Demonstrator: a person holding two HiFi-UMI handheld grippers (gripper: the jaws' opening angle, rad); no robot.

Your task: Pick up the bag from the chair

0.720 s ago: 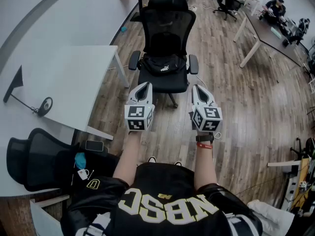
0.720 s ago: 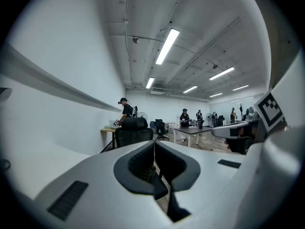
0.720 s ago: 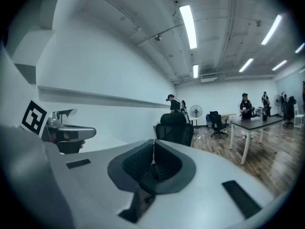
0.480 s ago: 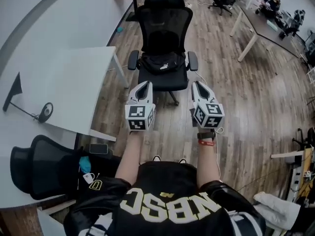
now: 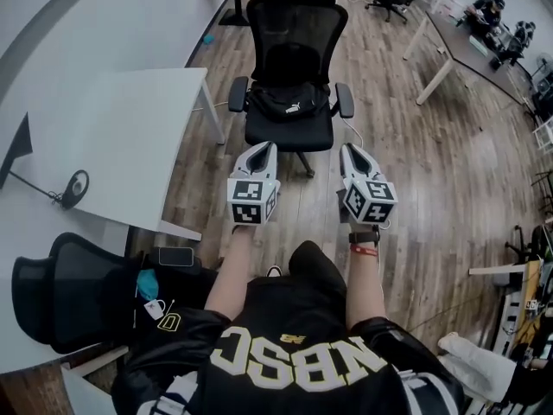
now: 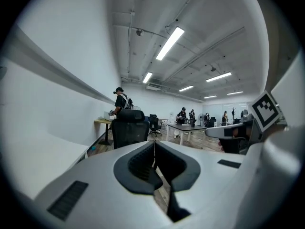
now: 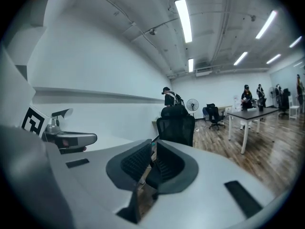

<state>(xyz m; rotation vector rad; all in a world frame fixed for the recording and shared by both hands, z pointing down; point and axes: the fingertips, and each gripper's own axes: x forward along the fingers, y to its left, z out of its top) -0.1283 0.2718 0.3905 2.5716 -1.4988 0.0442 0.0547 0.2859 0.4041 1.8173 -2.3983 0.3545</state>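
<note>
A black bag with a small white logo lies on the seat of a black mesh office chair straight ahead in the head view. Both grippers hover side by side over the wood floor, short of the chair's seat and apart from it. The left gripper is shut and holds nothing; its jaws meet in the left gripper view. The right gripper is also shut and empty. The chair's back shows beyond the jaws. The bag is hidden in both gripper views.
A white table stands to the left, its leg near the chair. A second black chair with a phone sits at my lower left. Desks and seated people are at the far right.
The person has stepped forward, a knee now showing below the grippers. Both grippers have moved slightly towards the chair and stay shut.
</note>
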